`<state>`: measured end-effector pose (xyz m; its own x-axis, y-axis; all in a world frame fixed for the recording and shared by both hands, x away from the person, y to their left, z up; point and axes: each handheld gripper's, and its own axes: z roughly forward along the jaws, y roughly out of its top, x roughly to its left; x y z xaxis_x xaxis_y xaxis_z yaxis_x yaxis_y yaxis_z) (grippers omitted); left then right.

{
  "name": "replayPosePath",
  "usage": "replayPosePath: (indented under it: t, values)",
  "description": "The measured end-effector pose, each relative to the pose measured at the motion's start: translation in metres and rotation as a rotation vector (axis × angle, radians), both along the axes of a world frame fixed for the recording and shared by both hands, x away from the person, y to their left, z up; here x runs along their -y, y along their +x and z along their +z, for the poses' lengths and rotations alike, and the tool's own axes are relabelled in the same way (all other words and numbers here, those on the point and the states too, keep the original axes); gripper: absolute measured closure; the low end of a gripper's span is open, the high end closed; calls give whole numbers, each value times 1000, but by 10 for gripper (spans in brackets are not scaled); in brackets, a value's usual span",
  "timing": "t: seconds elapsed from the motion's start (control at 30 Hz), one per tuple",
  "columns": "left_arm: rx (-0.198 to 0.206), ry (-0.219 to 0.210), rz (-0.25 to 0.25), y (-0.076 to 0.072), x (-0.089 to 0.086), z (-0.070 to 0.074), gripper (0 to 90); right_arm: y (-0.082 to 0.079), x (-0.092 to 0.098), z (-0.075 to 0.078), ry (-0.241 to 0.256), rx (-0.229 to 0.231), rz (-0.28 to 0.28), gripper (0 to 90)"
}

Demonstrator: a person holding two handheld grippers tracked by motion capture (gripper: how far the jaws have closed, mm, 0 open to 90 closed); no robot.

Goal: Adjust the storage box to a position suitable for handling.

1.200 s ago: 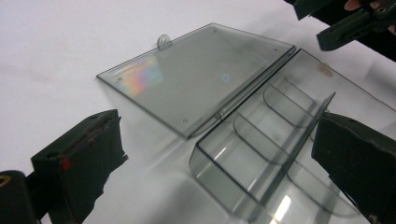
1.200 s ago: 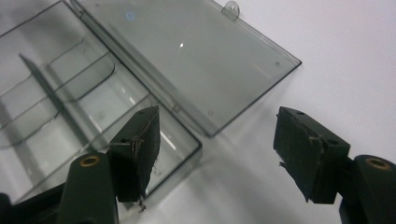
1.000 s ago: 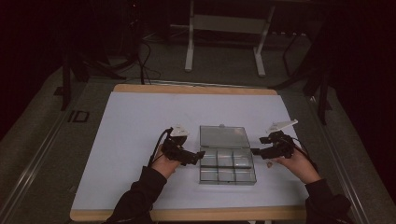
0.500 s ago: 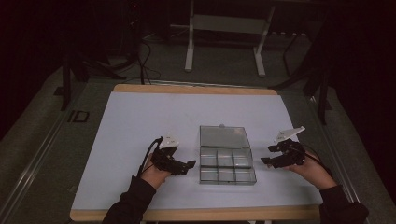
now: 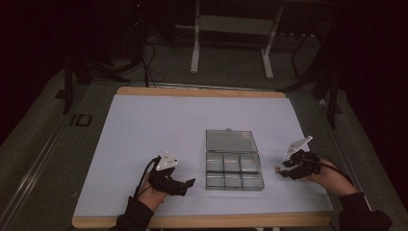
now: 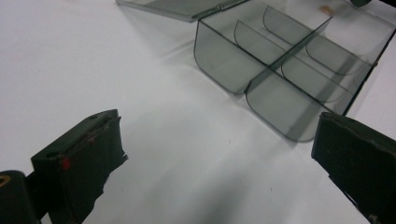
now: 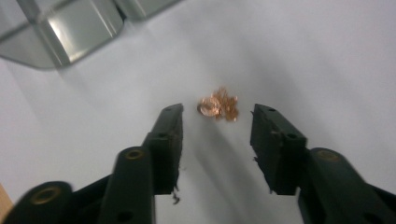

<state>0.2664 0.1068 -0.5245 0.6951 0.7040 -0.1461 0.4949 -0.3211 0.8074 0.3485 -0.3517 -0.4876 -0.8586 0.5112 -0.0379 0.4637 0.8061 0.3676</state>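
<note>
A clear plastic compartment box [image 5: 234, 172] lies open on the white table sheet, its lid [image 5: 230, 140] folded back flat; in the left gripper view the box [image 6: 289, 65] has empty cells. A small coppery cluster [image 7: 218, 106] rests on the sheet just beyond my right gripper's tips, and shows as a speck [image 5: 277, 169] right of the box. My right gripper [image 7: 217, 116] is open, its jaws on either side of the cluster and a little short of it. My left gripper [image 5: 188, 184] lies left of the box, open wide with nothing between its jaws [image 6: 215, 140].
The white sheet [image 5: 154, 130] covers a wooden-edged table [image 5: 202, 221]. Beyond the far edge stand a metal frame's legs [image 5: 195, 48] and cables on a dark floor. Wide bare sheet lies left of and behind the box.
Both hands have drawn away from the box: the left gripper down and to the left, the right gripper out to the right, where it now points at the coppery cluster.
</note>
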Motion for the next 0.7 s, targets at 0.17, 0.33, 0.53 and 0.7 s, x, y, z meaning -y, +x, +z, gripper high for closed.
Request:
replayPosePath:
  t: [0.17, 0.33, 0.53, 0.7]
  values:
    - [8, -2, 11, -7, -4, -3, 25, 6, -3, -4, -51, -38, 15, 611]
    - [10, -12, 20, -6, -6, -3, 25, 12, -11, -5, -101, -49, 32, 610]
    - [12, -21, 24, -6, -8, -2, 25, 18, -21, -9, -146, -73, 45, 624]
    - [10, -20, 22, -6, -8, -3, 25, 22, -28, -12, -178, -105, 60, 641]
